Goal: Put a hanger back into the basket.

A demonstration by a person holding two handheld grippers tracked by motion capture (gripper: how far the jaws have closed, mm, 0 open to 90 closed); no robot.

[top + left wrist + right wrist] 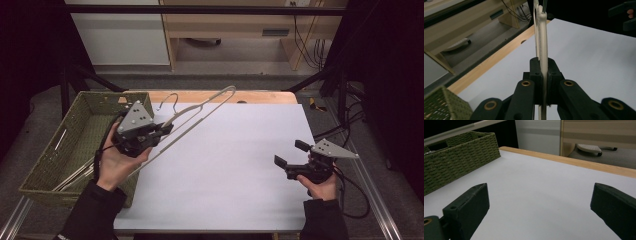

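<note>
- High view: the white-covered tabletop (225,170) carries the green woven basket (75,145) at its left edge; more hangers lie inside the basket.
- A cream clothes hanger (200,112) is held in the air just right of the basket, slanting up and away; it looks light, thin, stiff and rather slick.
- The left gripper (162,129) has its fingers (535,72) pinching one hanger arm; a hold nearer the hook would probably swing less.
- Well right of the basket, the right gripper (290,153) has its fingers spread, empty.
</note>
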